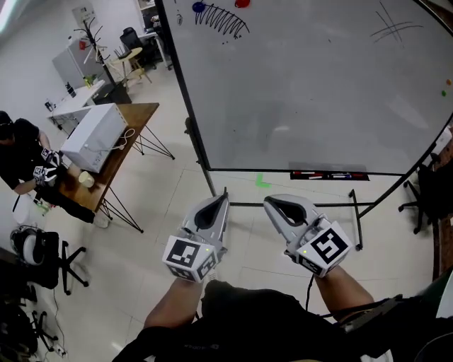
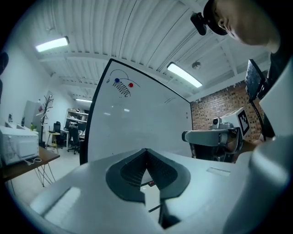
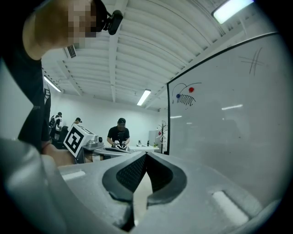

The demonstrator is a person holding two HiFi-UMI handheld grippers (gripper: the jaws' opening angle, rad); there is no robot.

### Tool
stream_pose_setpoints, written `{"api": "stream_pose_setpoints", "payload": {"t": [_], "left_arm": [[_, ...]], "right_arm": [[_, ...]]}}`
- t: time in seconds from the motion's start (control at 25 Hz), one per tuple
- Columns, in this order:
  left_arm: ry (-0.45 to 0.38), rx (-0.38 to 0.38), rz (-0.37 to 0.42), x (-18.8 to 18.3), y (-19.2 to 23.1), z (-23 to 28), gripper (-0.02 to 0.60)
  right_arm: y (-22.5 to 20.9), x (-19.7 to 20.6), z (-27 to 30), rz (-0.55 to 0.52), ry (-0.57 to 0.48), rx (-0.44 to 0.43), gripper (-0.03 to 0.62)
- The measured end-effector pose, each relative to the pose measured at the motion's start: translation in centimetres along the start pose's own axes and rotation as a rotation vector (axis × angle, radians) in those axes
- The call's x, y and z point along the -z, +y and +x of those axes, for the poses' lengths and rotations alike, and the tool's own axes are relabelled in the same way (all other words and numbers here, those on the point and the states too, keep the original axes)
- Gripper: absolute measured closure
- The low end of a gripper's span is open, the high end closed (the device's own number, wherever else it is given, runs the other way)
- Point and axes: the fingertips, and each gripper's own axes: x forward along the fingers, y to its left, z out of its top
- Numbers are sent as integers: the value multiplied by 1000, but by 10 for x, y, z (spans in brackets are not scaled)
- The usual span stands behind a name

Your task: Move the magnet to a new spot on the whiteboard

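Seemingly illegible black scribble (image 1: 221,21) marks the whiteboard (image 1: 304,92) beneath blue magnet (image 1: 198,7).

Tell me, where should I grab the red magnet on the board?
Probably by its round edge. The red magnet lies flat against the whiteboard, so come straight at the board's face and pinch two opposite sides of its rim.

A shared lab-style office: a free-standing whiteboard (image 1: 304,92) rises from a pale tiled floor (image 1: 156,240). At the left of the frame a person (image 1: 18,152) works at a wooden table (image 1: 141,113) that carries a white box (image 1: 95,134). An office chair (image 1: 131,39) and a coat rack (image 1: 90,32) fill the upper left. Tube lights (image 2: 185,74) line a ribbed ceiling, and a brick wall (image 2: 215,105) stands at the right.
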Motion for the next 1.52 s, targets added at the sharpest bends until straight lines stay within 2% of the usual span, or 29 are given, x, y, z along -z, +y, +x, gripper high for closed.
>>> {"api": "stream_pose_setpoints", "payload": {"t": [0.2,0.4,0.68,0.88,1.04,1.28,1.52], "left_arm": [[60,-46,28,16,-37,-27,566],[46,-58,44,3,-62,-46,566],[15,-67,37,-1,-91,-87,566],[1,-68,18,1,-121,-133,565],[-11,-29,5,6,-156,-161,566],[3,103,-34,32,-230,-181,566],[0,177,-39,34,-288,-192,566]], "right_arm": [[11,6,-25,84,-26,-36,592],[22,5,-47,124,-60,-34,592],[45,1,-87,82,-47,15,592],[85,-2,-135,89,-25,63,592],[125,2,-180,107,-5,100,592],[168,16,-261,127,46,204,592],[186,7,-311,95,60,250,592]]}}
